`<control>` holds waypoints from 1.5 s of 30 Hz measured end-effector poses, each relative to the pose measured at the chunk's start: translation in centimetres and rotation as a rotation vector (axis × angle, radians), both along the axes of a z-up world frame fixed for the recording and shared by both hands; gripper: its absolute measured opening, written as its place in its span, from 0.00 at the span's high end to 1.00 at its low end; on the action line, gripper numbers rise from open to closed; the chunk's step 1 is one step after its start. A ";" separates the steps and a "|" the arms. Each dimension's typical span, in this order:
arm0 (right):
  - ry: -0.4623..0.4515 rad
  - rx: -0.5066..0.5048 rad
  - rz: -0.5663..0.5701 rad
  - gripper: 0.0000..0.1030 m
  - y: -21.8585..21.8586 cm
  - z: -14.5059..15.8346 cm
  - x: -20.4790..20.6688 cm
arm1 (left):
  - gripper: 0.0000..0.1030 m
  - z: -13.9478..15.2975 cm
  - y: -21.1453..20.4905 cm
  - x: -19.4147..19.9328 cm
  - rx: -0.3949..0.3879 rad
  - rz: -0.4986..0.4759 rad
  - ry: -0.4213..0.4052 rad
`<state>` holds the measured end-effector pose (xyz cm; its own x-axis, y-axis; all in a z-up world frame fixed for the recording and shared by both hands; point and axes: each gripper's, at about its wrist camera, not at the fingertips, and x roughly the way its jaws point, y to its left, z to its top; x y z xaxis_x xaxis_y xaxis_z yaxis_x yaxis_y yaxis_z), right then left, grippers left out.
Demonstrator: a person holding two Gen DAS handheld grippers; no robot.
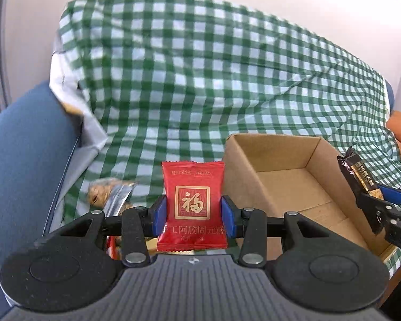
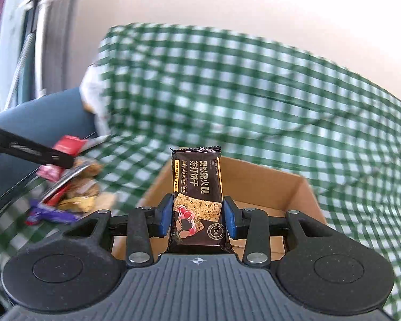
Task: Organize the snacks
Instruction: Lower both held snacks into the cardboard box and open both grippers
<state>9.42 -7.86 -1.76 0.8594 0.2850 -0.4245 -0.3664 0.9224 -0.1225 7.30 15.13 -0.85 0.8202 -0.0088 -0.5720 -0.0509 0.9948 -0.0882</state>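
Left gripper clamped on red packet, right gripper clamped on dark cracker bar, both hovering beside the cardboard box.

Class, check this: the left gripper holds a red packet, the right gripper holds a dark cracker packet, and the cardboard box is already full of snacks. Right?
Not quite. The box is empty, as the left wrist view shows. The rest stands: left gripper holds the red packet, right gripper the cracker packet.
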 end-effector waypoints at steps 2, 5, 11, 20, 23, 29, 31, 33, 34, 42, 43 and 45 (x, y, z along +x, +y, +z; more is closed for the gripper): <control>0.001 0.019 -0.042 0.60 -0.8 -0.3 0.2 | 0.54 0.1 -0.6 0.2 0.016 -0.020 -0.022; -0.037 0.051 -0.061 0.60 -1.7 -0.1 0.1 | 0.54 0.2 -1.5 0.3 0.021 -0.041 -0.058; 0.003 0.060 -0.124 0.60 -2.9 -1.1 1.2 | 0.54 0.4 -3.8 0.5 0.005 -0.094 -0.121; 0.017 0.122 -0.213 0.60 -4.9 -1.2 1.7 | 0.54 0.3 -8.2 0.1 0.018 -0.197 -0.192; 0.025 0.131 -0.239 0.60 -5.4 -1.3 2.0 | 0.54 0.0 -9.4 0.1 0.027 -0.229 -0.200; 0.025 0.129 -0.283 0.60 -6.0 -1.5 2.1 | 0.54 -0.6 -11.0 0.2 0.021 -0.273 -0.202; 0.025 0.132 -0.298 0.60 -6.2 -1.6 2.1 | 0.54 -0.8 -11.7 0.2 0.024 -0.294 -0.204; 0.023 0.135 -0.311 0.60 -6.3 -1.6 2.1 | 0.54 -0.9 -12.2 0.0 0.031 -0.312 -0.207; 0.022 0.135 -0.316 0.60 -6.4 -1.6 2.1 | 0.54 -1.0 -12.4 -0.1 0.035 -0.320 -0.208; 0.017 0.132 -0.351 0.60 -6.3 -1.6 2.4 | 0.54 -1.6 -13.5 -0.4 0.055 -0.355 -0.211; 0.017 0.133 -0.354 0.60 -6.2 -1.6 2.4 | 0.54 -1.6 -13.5 -0.3 0.056 -0.357 -0.209; 0.017 0.134 -0.357 0.60 -6.1 -1.6 2.6 | 0.54 -1.8 -13.5 -0.1 0.060 -0.357 -0.207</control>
<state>11.99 -13.96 -3.38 0.9076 0.0230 -0.4192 -0.0202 0.9997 0.0110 7.17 1.59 -2.60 0.8696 -0.2851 -0.4032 0.3107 0.9505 -0.0020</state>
